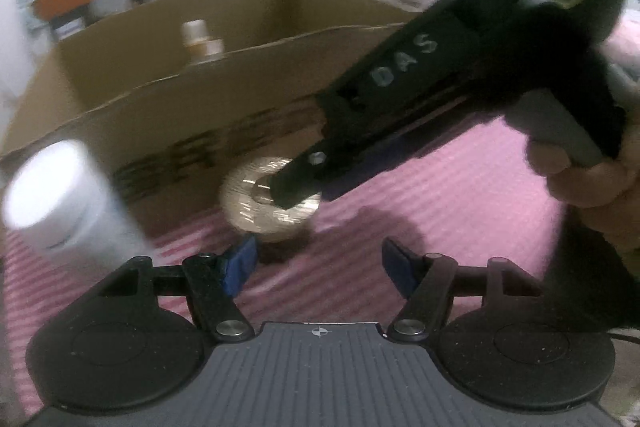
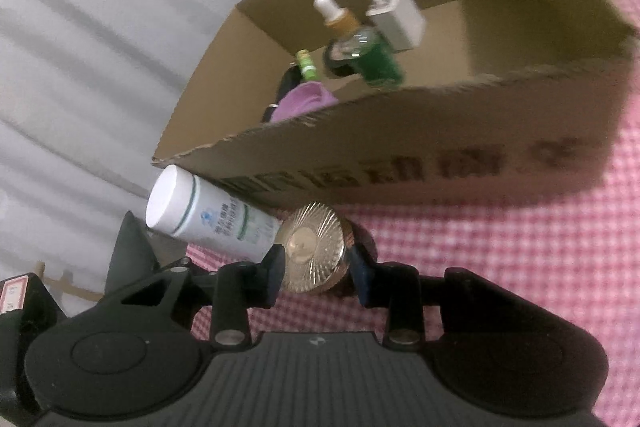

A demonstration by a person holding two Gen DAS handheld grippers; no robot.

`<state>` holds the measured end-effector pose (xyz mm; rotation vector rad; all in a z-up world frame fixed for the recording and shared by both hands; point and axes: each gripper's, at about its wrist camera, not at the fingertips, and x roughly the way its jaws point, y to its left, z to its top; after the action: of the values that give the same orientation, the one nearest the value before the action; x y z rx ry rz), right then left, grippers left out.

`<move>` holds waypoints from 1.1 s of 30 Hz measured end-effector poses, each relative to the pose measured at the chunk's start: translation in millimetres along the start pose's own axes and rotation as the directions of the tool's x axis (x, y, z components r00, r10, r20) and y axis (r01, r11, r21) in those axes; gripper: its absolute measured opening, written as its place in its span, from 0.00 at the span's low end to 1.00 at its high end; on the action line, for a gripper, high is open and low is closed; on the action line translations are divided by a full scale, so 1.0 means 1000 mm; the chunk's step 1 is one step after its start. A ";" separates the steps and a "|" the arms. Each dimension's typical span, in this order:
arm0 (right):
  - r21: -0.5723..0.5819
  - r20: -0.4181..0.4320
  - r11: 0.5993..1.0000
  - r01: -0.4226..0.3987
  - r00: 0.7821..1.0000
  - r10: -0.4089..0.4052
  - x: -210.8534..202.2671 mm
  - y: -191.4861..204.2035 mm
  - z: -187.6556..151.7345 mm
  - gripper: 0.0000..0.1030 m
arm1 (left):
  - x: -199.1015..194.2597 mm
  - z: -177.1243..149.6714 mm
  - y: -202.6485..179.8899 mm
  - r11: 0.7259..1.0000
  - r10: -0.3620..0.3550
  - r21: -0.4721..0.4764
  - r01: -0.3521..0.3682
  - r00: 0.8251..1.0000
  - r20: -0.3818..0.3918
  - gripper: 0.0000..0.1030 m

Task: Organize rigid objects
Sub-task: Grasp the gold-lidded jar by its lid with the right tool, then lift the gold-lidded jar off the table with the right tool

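— Tongs first: what's the state?
— Right gripper (image 2: 316, 273) sits w/ fingers on both sides of the gold-lidded jar (image 2: 314, 247), touching it; the jar stands on the pink checked cloth (image 2: 500, 267). Left gripper (image 1: 318, 265) is spread wide, nothing in it.
— Beyond that?
— White bottle (image 2: 200, 215) touching the jar's left side. Behind both, a cardboard box (image 2: 400, 155) w/ a green bottle (image 2: 376, 59) inside.

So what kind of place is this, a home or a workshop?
Probably a home room: a pink checked cloth covers the surface, a cardboard box holds toiletry-type bottles, and pale curtains hang behind.
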<state>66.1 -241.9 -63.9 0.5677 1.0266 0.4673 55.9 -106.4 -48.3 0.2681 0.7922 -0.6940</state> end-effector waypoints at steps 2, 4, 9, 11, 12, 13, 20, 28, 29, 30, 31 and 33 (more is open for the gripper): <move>0.033 -0.001 0.999 -0.022 1.000 0.022 -0.009 -0.006 -0.008 0.37 | -0.001 0.001 -0.012 0.998 -0.052 0.036 0.052 0.999 0.003 0.65; 0.034 0.018 0.999 0.005 1.000 -0.006 -0.018 -0.007 -0.013 0.37 | -0.003 0.000 -0.025 0.995 -0.023 0.097 0.022 1.000 0.014 0.65; 0.040 0.091 0.998 0.052 0.994 -0.055 -0.039 -0.012 -0.010 0.37 | -0.009 -0.002 -0.025 0.992 0.050 0.119 -0.052 0.998 0.026 0.66; 0.039 0.101 0.998 0.056 0.993 -0.060 -0.039 -0.014 -0.005 0.38 | -0.009 -0.004 -0.018 0.992 0.081 0.096 -0.083 0.996 0.020 0.66; 0.040 0.105 0.998 0.056 0.993 -0.059 -0.037 -0.015 -0.002 0.39 | -0.007 -0.002 -0.013 0.992 0.096 0.080 -0.097 0.995 0.015 0.66; 0.042 0.105 0.998 0.050 0.993 -0.054 -0.033 -0.014 0.001 0.39 | -0.004 -0.001 -0.009 0.992 0.106 0.065 -0.107 0.994 0.006 0.66; 0.058 0.057 0.998 0.009 0.998 -0.012 0.009 -0.017 0.018 0.40 | 0.018 0.008 0.008 0.992 0.128 0.013 -0.128 0.992 -0.018 0.65; 0.091 0.026 0.996 -0.018 1.000 0.015 0.001 -0.026 0.009 0.42 | 0.016 0.014 0.010 0.999 0.050 0.005 -0.050 0.998 -0.031 0.66; 0.102 0.024 0.995 -0.020 1.000 0.017 -0.001 -0.028 0.006 0.42 | 0.014 0.014 0.009 0.999 0.035 0.009 -0.035 0.999 -0.034 0.66; 0.112 0.022 0.994 -0.019 1.000 0.017 -0.005 -0.030 0.003 0.42 | 0.013 0.013 0.007 1.000 0.018 0.017 -0.017 0.999 -0.037 0.66; 0.118 0.023 0.993 -0.017 1.000 0.015 -0.008 -0.032 0.001 0.42 | 0.013 0.012 0.005 1.000 0.006 0.025 -0.005 0.999 -0.039 0.66; 0.133 0.027 0.991 -0.016 1.000 0.013 -0.013 -0.035 -0.004 0.42 | 0.012 0.012 0.001 0.999 0.005 0.047 -0.003 0.999 -0.031 0.66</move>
<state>60.7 -275.3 -79.0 0.6989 1.0340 0.4052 69.5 -116.4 -49.3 0.3235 0.8059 -0.7064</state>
